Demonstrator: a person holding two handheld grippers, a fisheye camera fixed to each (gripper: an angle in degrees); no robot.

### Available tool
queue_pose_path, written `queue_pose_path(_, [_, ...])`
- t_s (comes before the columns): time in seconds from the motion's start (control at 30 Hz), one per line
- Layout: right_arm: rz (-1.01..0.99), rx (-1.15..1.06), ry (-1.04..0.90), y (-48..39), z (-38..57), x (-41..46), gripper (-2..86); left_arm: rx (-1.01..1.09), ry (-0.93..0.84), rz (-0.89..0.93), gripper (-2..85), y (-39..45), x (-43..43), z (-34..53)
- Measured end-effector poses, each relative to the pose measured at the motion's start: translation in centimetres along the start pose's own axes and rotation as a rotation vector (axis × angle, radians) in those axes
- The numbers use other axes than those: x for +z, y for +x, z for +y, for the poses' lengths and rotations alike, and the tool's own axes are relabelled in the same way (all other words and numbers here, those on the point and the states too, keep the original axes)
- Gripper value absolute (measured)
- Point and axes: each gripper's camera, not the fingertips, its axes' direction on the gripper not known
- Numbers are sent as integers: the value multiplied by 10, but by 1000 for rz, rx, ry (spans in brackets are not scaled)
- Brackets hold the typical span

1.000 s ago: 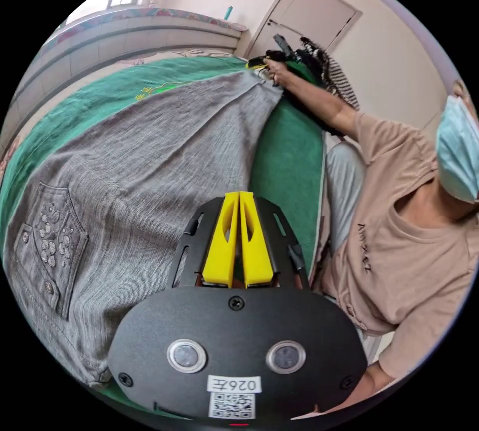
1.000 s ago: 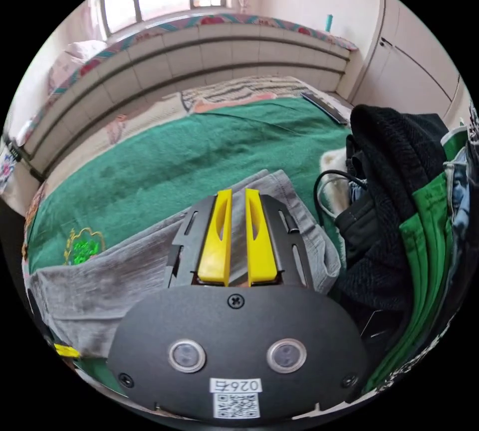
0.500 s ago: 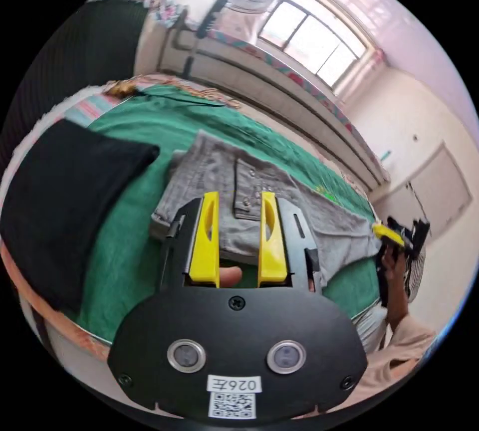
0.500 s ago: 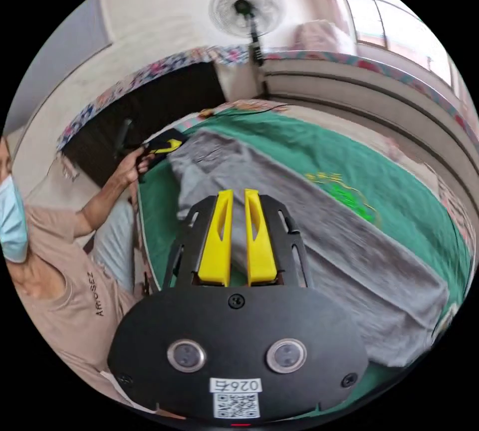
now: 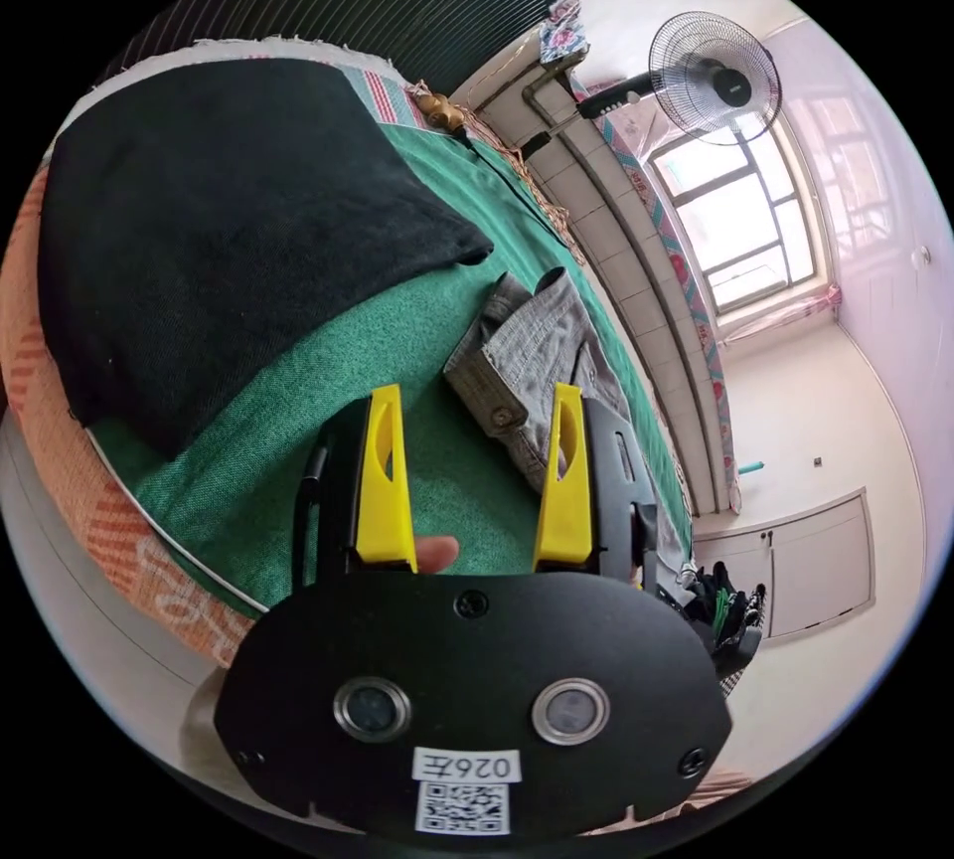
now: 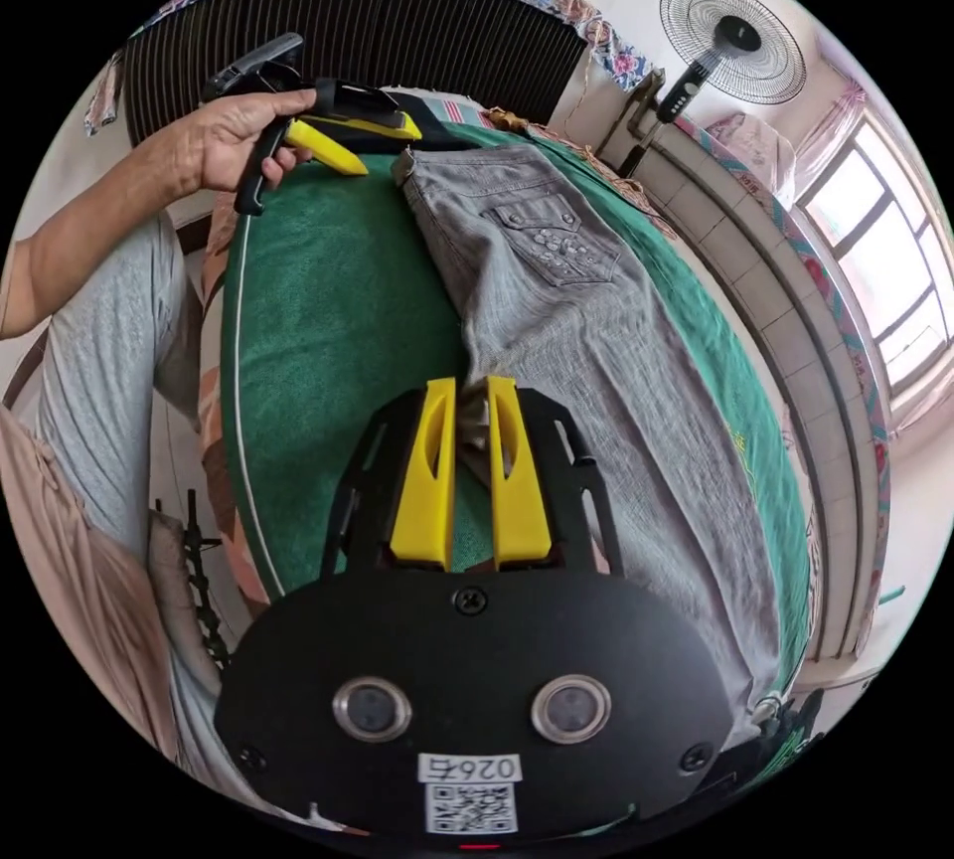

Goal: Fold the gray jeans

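Our left gripper spreads its yellow jaws toward the gray denim jeans' waistband for a grab, while our right gripper stays near-closed beside a leg.

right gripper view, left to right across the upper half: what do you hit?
Person's hand → black left gripper with yellow jaws → gray jeans' waistband on the green blanket → standing fan → window.

Left tongs gape wide; right tongs nearly closed.
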Motion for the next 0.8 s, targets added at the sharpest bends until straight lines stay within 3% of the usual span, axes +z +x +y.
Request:
queue_pose_path(0.23, [-7,107,16,-1,39,48,23,107,22,-54,248,8,14,-1])
queue_pose_path(0.6, [310,109,-50,-63,40,117,12,-39,-94,201,85,-59,30,-41])
queue_pose_path(0.8, [172,250,-49,-46,29,112,11,-114,-82,298,74,-85,13,-39])
